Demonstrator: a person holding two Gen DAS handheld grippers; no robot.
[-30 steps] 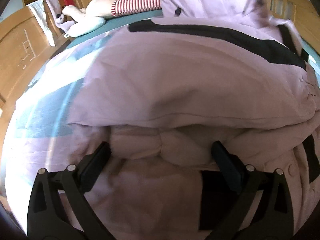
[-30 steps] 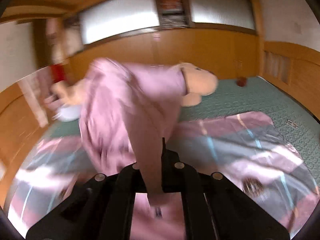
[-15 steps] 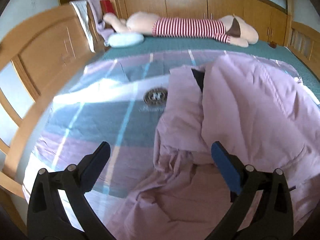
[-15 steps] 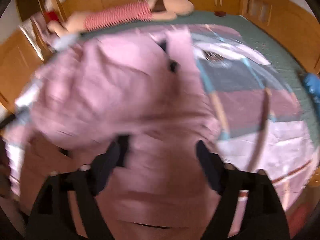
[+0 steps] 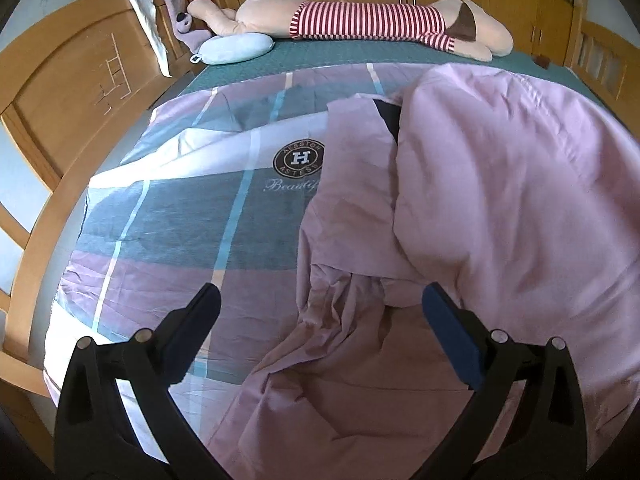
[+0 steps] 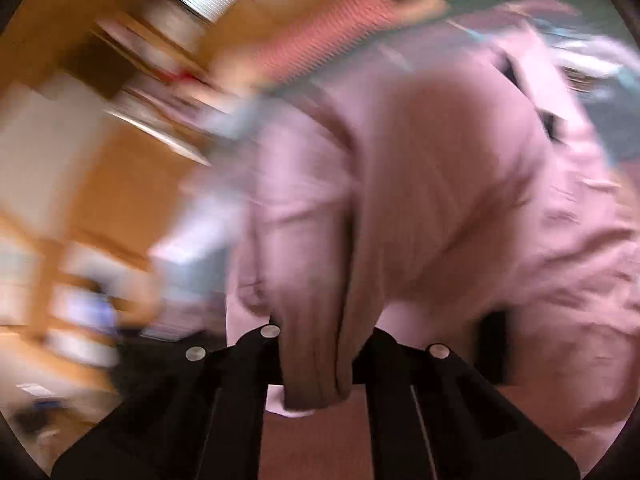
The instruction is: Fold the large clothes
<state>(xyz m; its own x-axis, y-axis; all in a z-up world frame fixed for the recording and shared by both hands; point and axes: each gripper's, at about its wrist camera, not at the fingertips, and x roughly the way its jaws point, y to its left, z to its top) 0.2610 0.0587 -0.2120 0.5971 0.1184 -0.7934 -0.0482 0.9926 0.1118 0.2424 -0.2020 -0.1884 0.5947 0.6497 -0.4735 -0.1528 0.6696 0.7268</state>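
Observation:
A large pink garment (image 5: 500, 200) with a dark lining lies bunched on the right half of the bed. In the left wrist view, my left gripper (image 5: 320, 300) hovers open over its crumpled left edge, with nothing pinched between the blue pads. The right wrist view is blurred by motion. There the right gripper (image 6: 316, 360) has its jaws closing onto a hanging fold of the pink garment (image 6: 440, 180), which runs up from between the fingers.
A plaid bedspread (image 5: 180, 208) with a round H logo covers the mattress. A long plush toy (image 5: 368, 20) in a striped shirt and a pale blue cushion (image 5: 236, 48) lie at the far end. Wooden bed frame (image 5: 80, 92) on the left, wooden rail (image 5: 600, 60) at the right.
My left gripper, open throughout, lifted back off the garment, and the bedspread came into view. The right gripper released the cloth, opened wide, then shut on a fold again.

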